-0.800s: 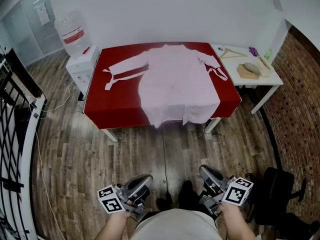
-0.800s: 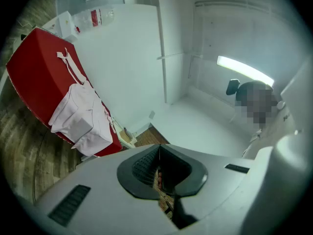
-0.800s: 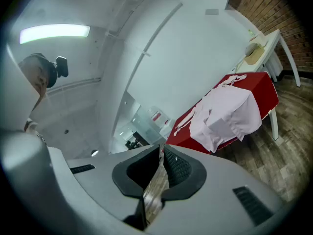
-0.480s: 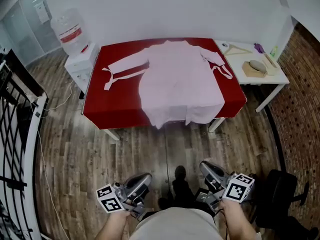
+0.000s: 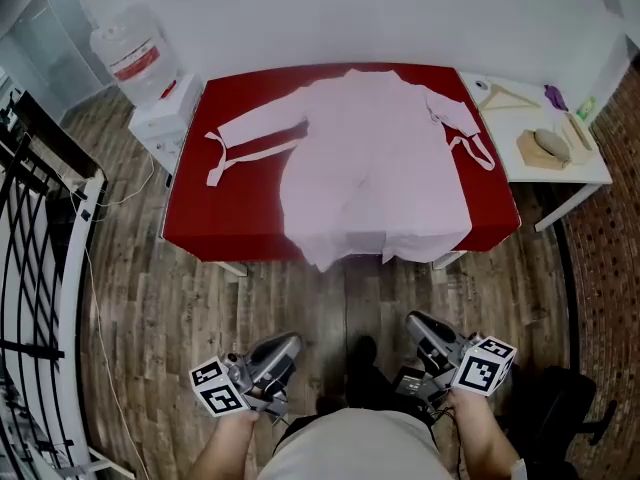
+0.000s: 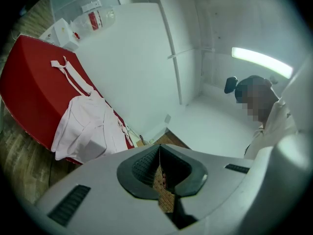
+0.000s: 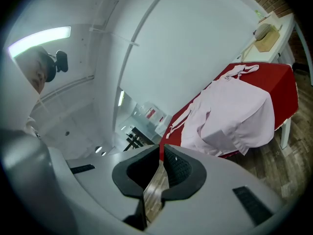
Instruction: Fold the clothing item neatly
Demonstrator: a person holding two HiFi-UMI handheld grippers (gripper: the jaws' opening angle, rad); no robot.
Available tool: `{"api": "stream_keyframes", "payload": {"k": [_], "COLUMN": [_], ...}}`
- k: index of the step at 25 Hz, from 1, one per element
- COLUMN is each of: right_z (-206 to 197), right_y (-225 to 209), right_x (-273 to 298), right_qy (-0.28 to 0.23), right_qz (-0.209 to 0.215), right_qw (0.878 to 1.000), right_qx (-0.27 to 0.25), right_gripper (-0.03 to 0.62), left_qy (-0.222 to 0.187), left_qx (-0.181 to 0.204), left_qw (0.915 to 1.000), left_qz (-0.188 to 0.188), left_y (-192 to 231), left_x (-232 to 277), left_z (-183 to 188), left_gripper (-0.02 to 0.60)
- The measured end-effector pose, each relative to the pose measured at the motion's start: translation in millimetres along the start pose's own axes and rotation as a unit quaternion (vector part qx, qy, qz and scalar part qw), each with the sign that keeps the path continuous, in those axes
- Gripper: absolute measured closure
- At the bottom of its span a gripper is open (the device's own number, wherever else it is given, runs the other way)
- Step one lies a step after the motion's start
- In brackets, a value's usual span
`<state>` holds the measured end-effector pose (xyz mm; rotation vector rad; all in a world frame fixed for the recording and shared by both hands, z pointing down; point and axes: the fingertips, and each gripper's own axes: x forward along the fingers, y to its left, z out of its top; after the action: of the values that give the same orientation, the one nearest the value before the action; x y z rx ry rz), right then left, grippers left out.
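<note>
On red table (image 5: 228, 213), pale pink garment (image 5: 375, 158)

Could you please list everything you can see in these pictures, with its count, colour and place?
garment: one, pale pink, spread flat on the red table, hem over the near edge
red table: one, red-covered, by the far wall
water jug: one, clear with red label, on the stand
stand: one, white, left of the red table
side table: one, white, right of the red table
hanger: one, wooden, on the side table
rack: one, black metal, far left
chair: one, black, near right
floor: wooden planks
left gripper: grey, shut, empty
right gripper: grey, shut, empty
</note>
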<state>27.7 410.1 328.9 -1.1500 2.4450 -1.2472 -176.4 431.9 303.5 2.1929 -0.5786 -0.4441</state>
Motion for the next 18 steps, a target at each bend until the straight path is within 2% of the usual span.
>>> {"api": "stream_keyframes", "payload": {"k": [9,18], "right_z": [66.0,91.9], "right_y": [-37.7,-55.9], "right_x": [29.9,45.8], "right_qy": [0.017,0.018], "right_qz": [0.018,0.021], "right_qw": [1.0,0.999], "right_qx": [-0.013,-0.017], "right_gripper": [0.583,0.583], "left_qy": [0.002,0.005], "left_qx": [0.013,0.03], "left_qw": [0.9994,0.9985], "left_qz": [0.033,0.044], "left_y": [23.7,38.3], "left_x": [65.0,92.4], "left_z": [27.6,48.0], "left_gripper": [0.576,0.576]}}
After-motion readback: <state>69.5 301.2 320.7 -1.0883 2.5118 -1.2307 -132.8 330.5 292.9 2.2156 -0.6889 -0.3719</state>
